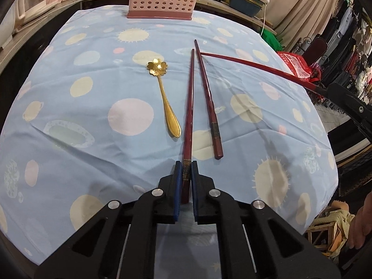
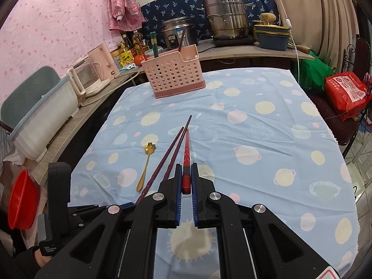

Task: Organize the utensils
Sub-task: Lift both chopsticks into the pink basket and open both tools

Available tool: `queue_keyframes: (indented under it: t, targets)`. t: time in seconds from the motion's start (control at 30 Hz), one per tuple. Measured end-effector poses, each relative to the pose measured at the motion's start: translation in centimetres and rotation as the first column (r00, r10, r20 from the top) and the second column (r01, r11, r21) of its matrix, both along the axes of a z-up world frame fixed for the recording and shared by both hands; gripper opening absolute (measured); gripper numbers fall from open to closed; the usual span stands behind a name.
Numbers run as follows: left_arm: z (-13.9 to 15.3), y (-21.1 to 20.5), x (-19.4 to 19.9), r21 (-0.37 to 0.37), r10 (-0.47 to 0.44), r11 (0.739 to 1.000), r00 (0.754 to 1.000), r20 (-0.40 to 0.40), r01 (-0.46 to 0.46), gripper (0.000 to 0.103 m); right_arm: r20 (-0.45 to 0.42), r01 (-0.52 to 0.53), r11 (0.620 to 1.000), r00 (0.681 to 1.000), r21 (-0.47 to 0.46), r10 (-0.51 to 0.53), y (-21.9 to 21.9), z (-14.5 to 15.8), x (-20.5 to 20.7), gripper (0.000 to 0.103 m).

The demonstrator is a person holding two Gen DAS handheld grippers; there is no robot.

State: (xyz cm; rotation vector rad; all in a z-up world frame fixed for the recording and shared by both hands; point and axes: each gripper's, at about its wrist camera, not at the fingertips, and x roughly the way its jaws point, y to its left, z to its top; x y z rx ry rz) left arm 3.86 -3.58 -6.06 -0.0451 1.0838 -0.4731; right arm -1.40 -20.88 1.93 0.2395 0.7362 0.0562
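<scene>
Between left gripper [image 1: 186, 165] fingers, dark chopstick [image 1: 189, 107]; right gripper [image 2: 186, 168] grips red chopstick [image 2: 186, 155].

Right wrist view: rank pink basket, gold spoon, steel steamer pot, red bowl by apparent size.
1. Pink basket
2. Steamer pot, close to the basket and farther off, so unsure
3. Red bowl, distorted at the frame edge
4. Gold spoon, smallest

Each tool is built of matte black plastic: two angular linkage arms with triangular cut-outs, joined by round silver pivot screws (four are seen per view). The left tool [image 1: 186, 174] and the right tool [image 2: 186, 176] are both faced with blue ribbed pads [image 2: 178, 186] on the inner finger surfaces. Small white lettering is printed on a black housing [image 2: 50, 248] beside a dark sleeve.
</scene>
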Motion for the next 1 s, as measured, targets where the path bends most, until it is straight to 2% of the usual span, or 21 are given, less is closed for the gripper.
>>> queue_keyframes:
  t: [0.2, 0.43, 0.77, 1.0]
  targets:
    - [2.8, 0.6, -0.3, -0.036, 0.007, 0.999, 0.999, 0.049, -0.006, 0.007, 0.037, 0.006, 1.0, 0.999, -0.002, -0.006, -0.3, 1.2, -0.4, 0.007]
    - [9.4, 2.0, 0.7, -0.102, 0.052, 0.994, 0.985, 0.165, -0.035, 0.007, 0.106, 0.006, 1.0, 0.994, -0.012, -0.005, -0.9, 4.8, 0.3, 0.007]
    - [18.8, 2.8, 5.3, -0.144, 0.095, 0.988, 0.938, 0.333, -0.049, 0.007, 0.213, 0.006, 0.999, 0.977, -0.042, 0.003, -2.0, 11.6, 3.9, 0.007]
    - [23.5, 3.5, 9.8, -0.163, 0.134, 0.984, 0.897, 0.422, -0.07, 0.007, 0.266, -0.011, 0.999, 0.964, -0.045, 0.022, -2.8, 15.2, 9.1, 0.007]
